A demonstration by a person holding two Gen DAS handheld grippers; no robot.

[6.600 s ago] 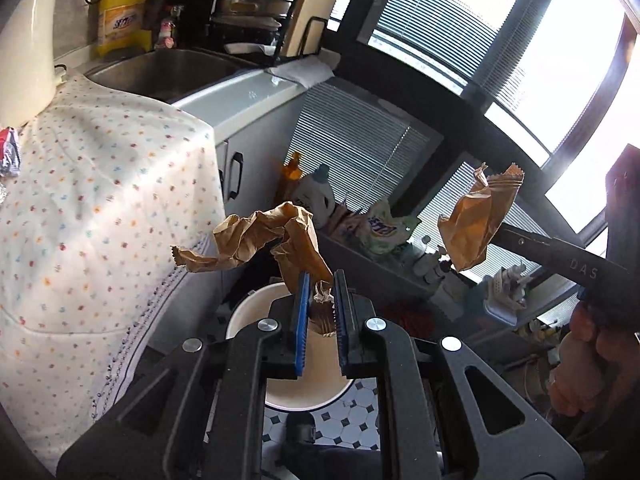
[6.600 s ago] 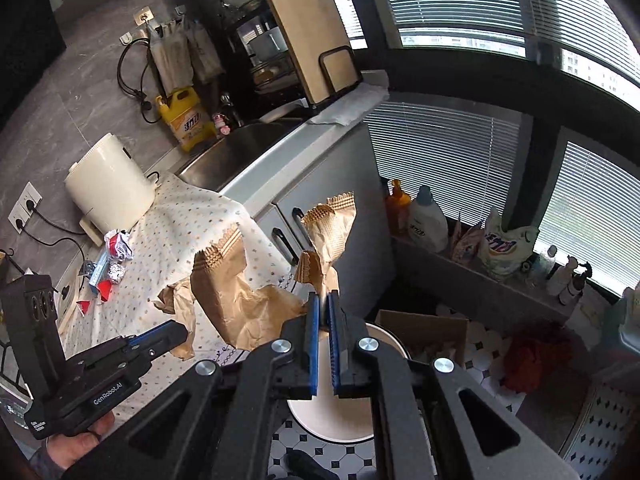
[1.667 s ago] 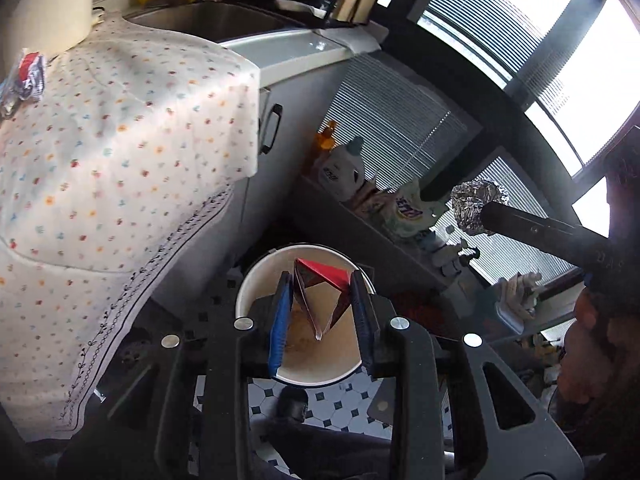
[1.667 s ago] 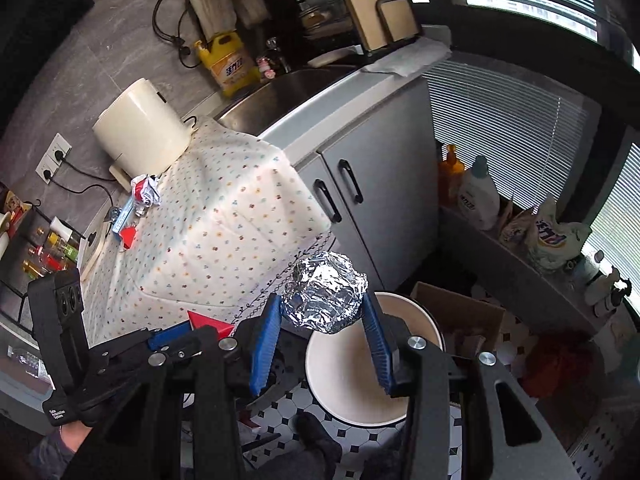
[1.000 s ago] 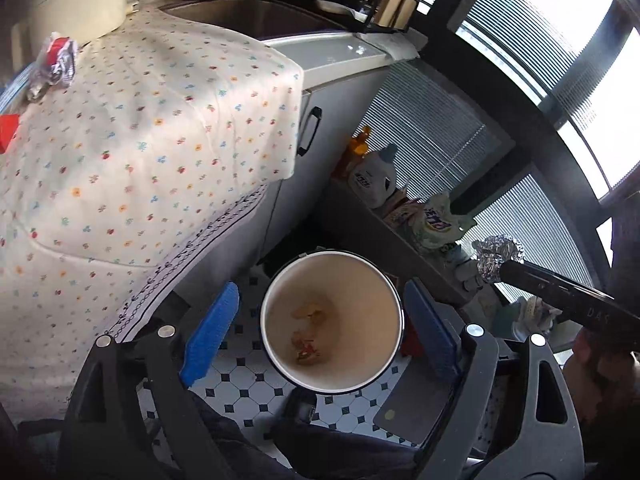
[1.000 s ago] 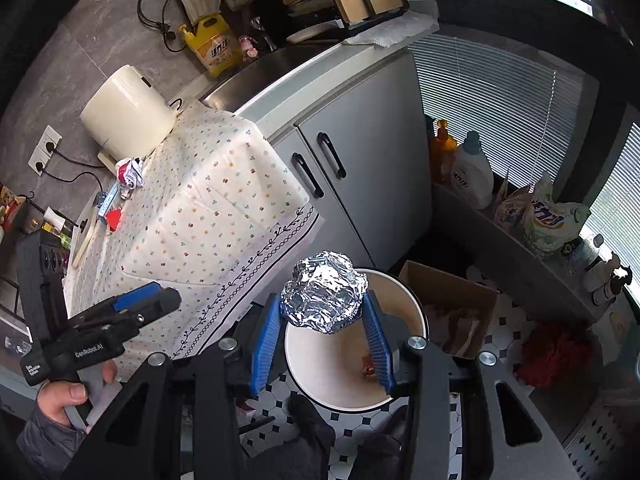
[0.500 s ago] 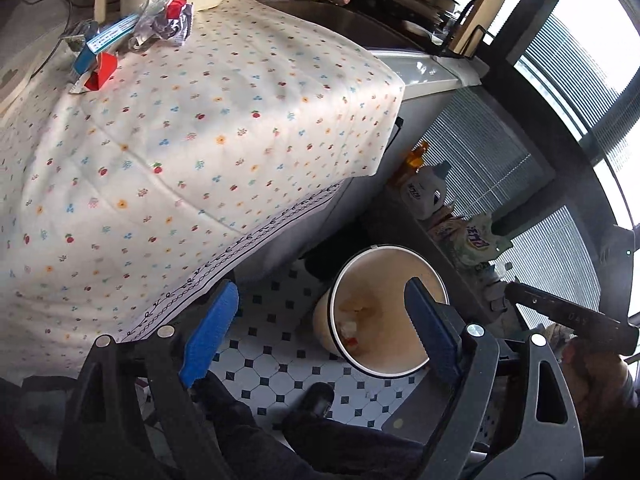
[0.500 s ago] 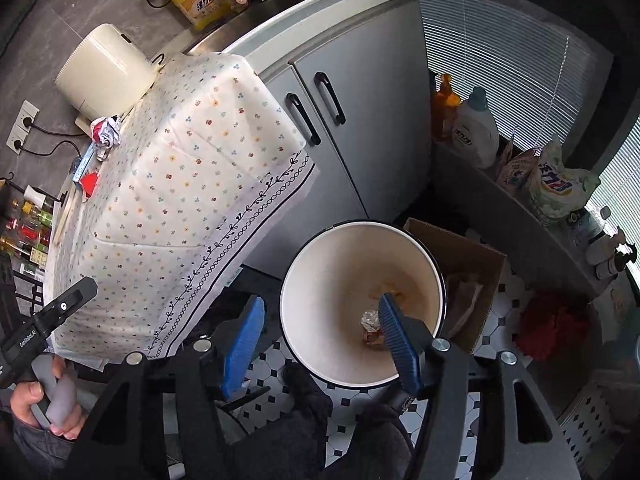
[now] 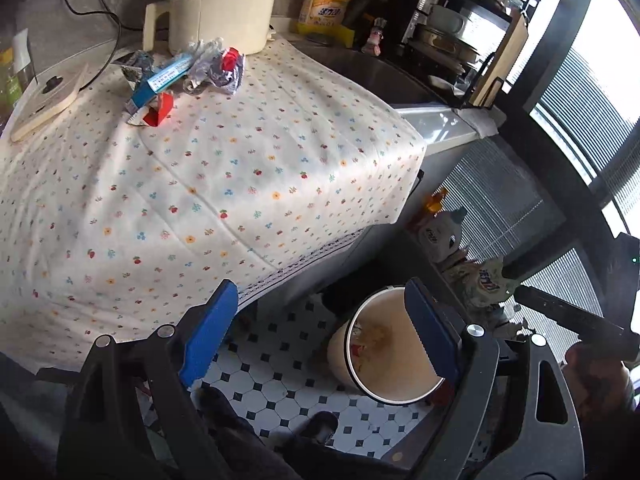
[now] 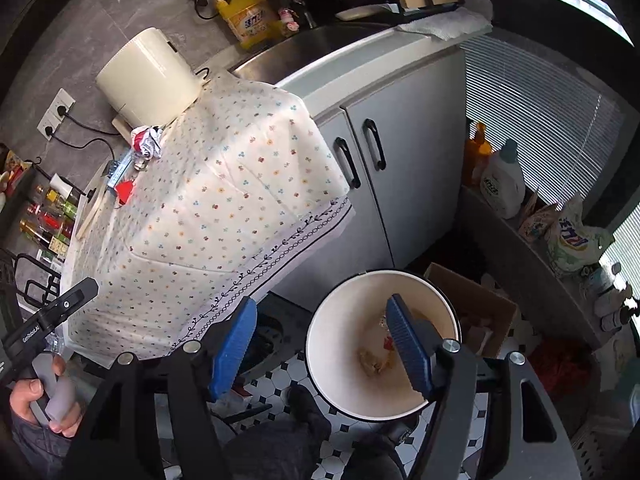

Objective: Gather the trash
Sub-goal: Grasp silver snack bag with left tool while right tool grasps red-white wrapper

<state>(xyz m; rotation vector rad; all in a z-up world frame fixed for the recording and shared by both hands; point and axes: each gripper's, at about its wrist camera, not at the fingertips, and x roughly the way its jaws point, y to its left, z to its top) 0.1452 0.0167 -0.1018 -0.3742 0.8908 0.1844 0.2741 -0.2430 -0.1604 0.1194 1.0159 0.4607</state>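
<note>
Here the right gripper (image 10: 320, 344) hangs above the floor with its blue-padded jaws opening and nothing between them; just past its right pad stands the round cream trash bin with a dark rim (image 10: 320, 344), holding brown paper scraps, a red bit and a crumpled scrap at its bottom (image 10: 378, 354). The left gripper (image 9: 318, 330) has its jaws wide apart and empty, with the same bin (image 9: 352, 356) seen tilted behind its right pad. Beyond both lies the desk under a white cloth dotted with small coloured flowers (image 9: 240, 168). At its far end, well apart from the bin, the remaining trash sits in a cluster: a blue-and-white wrapper (image 9: 162, 78), crumpled clear plastic with a red part (image 9: 218, 68) and a small red folded piece (image 9: 158, 110), just beside a cream cylindrical appliance (image 9: 224, 0).
</note>
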